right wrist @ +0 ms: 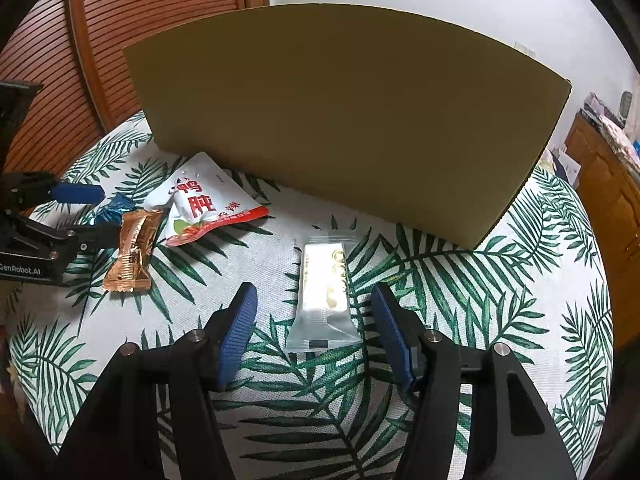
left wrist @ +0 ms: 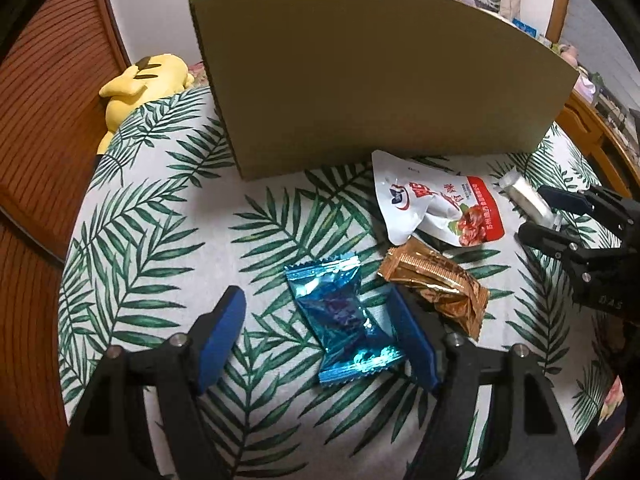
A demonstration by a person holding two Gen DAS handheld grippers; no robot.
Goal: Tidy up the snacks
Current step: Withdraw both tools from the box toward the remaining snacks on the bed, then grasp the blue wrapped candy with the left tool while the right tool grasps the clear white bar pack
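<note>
Lying before the cardboard box (left wrist: 372, 80), a shiny blue wrapper (left wrist: 344, 320) sits between the released left gripper (left wrist: 320, 332); the right gripper (right wrist: 316, 320), also released, straddles a clear-ended white bar (right wrist: 324, 292).

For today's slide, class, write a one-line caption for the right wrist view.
Open right tool straddles a clear-wrapped white snack bar on the leaf-print tablecloth, before a cardboard box.

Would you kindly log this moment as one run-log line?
left hand-held gripper: open, straddling blue candy | right hand-held gripper: open, straddling white bar | box: behind
</note>
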